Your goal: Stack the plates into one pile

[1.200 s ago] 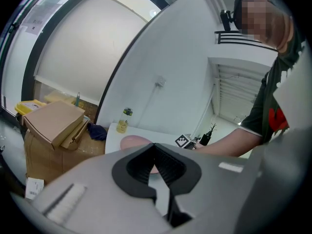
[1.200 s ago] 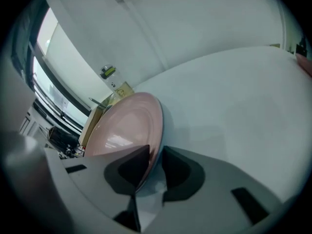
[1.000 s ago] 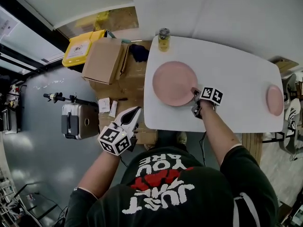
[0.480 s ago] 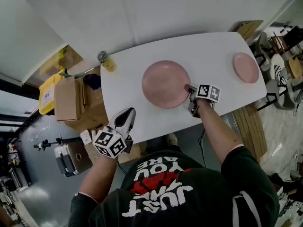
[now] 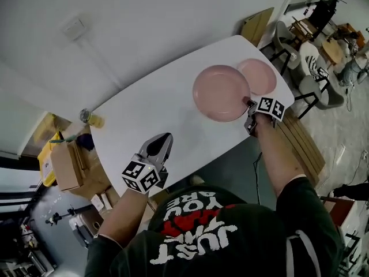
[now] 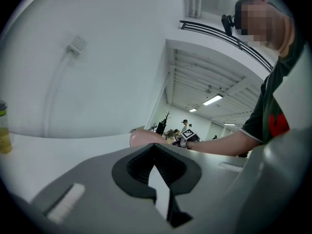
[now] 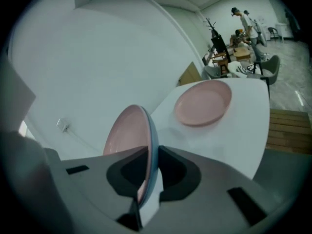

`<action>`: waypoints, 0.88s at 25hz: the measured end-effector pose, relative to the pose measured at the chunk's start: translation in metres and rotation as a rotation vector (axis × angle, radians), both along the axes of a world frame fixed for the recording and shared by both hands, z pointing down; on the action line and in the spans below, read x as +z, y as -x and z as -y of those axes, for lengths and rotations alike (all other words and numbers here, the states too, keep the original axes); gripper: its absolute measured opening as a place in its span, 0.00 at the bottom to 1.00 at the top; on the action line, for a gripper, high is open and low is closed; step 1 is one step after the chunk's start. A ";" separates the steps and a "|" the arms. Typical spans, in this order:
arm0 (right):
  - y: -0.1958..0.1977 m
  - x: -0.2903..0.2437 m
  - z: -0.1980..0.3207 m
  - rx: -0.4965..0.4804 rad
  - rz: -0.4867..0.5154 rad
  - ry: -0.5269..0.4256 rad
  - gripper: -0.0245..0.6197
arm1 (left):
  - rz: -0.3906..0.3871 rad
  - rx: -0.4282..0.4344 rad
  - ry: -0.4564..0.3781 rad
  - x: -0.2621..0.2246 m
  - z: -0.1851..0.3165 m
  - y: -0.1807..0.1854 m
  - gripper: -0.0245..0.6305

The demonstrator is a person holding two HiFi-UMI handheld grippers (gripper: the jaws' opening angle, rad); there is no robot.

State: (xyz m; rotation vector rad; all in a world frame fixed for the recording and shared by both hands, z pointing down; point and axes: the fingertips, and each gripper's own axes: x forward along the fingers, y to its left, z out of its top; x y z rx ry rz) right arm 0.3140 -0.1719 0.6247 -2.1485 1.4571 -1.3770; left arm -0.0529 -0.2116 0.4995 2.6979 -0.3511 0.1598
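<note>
A large pink plate hangs over the right end of the white table, gripped by its near rim in my right gripper. In the right gripper view that large plate stands edge-on between the jaws of the right gripper. A smaller pink plate lies flat by the table's right end, its left side under the large plate's edge; the small plate is just beyond my held one. My left gripper hovers shut and empty at the table's near edge; the left gripper shows its jaws together.
A yellow-filled jar stands at the table's far left corner. Cardboard boxes sit on the floor left of the table. Chairs and a wooden bench stand right of it. A white wall runs behind.
My right gripper has carried the large plate from the table's middle rightwards to the small plate. The left gripper stays shut near the table's front edge.
</note>
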 end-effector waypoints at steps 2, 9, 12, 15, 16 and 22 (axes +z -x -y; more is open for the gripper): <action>-0.027 -0.011 -0.021 0.072 -0.011 -0.013 0.10 | -0.007 0.036 -0.015 -0.007 -0.007 -0.010 0.05; -0.083 -0.041 -0.081 0.272 -0.038 -0.020 0.10 | -0.020 0.117 -0.013 -0.012 -0.019 -0.022 0.05; -0.112 -0.044 -0.100 0.308 -0.035 -0.024 0.10 | -0.011 0.124 -0.017 -0.014 -0.027 -0.043 0.05; -0.154 -0.039 -0.105 0.319 -0.029 -0.031 0.10 | 0.005 0.123 -0.053 -0.017 -0.031 -0.076 0.05; -0.170 -0.035 -0.103 0.312 -0.026 -0.031 0.10 | 0.010 0.116 -0.061 -0.016 -0.030 -0.091 0.05; -0.279 0.016 -0.066 0.110 -0.016 0.033 0.10 | 0.012 0.005 -0.076 -0.004 -0.039 -0.221 0.05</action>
